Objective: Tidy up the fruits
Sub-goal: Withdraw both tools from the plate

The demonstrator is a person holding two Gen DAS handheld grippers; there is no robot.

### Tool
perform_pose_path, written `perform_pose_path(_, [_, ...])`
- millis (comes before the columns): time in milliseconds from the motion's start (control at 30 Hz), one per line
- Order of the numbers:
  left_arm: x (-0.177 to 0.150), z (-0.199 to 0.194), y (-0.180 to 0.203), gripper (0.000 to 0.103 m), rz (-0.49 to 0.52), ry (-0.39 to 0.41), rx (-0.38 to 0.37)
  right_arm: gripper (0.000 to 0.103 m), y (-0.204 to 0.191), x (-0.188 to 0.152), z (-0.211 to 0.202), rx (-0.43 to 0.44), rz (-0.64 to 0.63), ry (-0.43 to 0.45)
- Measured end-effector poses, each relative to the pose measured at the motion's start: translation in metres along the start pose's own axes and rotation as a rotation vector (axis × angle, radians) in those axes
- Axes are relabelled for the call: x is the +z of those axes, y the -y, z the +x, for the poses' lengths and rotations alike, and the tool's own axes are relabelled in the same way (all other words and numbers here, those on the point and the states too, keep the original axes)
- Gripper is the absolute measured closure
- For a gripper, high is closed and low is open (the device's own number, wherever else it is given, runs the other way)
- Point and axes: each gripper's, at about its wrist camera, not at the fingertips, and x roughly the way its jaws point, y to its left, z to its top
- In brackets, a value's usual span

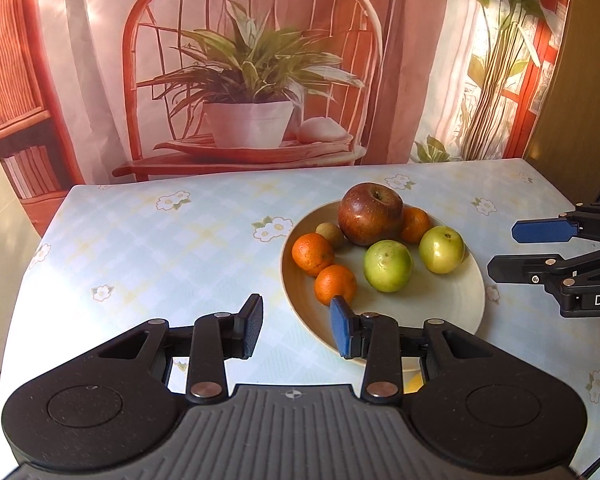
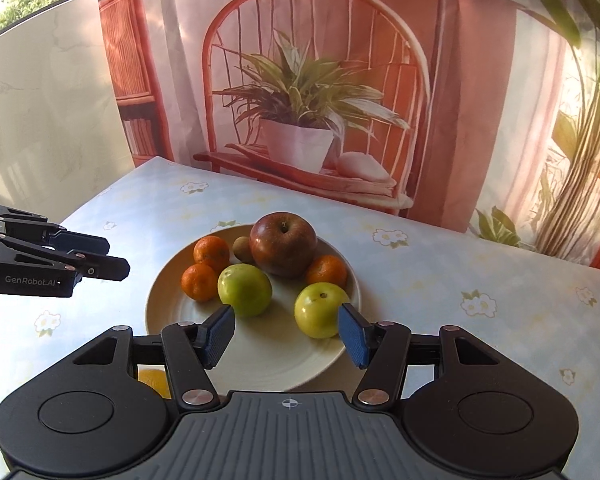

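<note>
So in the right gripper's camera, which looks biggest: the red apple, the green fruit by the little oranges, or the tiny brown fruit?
1. Red apple
2. Green fruit, though it sits nearer the camera, which flatters it
3. Tiny brown fruit, partly hidden behind the apple

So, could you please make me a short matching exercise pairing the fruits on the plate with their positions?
Things:
1. big dark red apple
2. small brown kiwi-like fruit
3. two round green apples
4. lone small orange mandarin

Places on the pale round plate:
A. wedged between the red apple and a mandarin
B. nearest the right gripper, front of the plate
C. far side, middle
D. right of the red apple, in the right wrist view

Pairs: 1-C, 2-A, 3-B, 4-D
</note>
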Motion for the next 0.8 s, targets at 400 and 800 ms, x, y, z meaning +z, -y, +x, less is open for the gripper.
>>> perform_pose_path(400, [-0.027,-0.027,0.011,0.063,-0.074,0.012,-0.003,0.049,-0.011,-0.029,-0.021,0.046,-0.011,-0.038])
perform_pose_path(800, [-0.035,-0.039,0.020,0.063,-0.099,0.018,-0.017,0.049,-0.019,-0.036,-0.034,0.076,-0.023,-0.038])
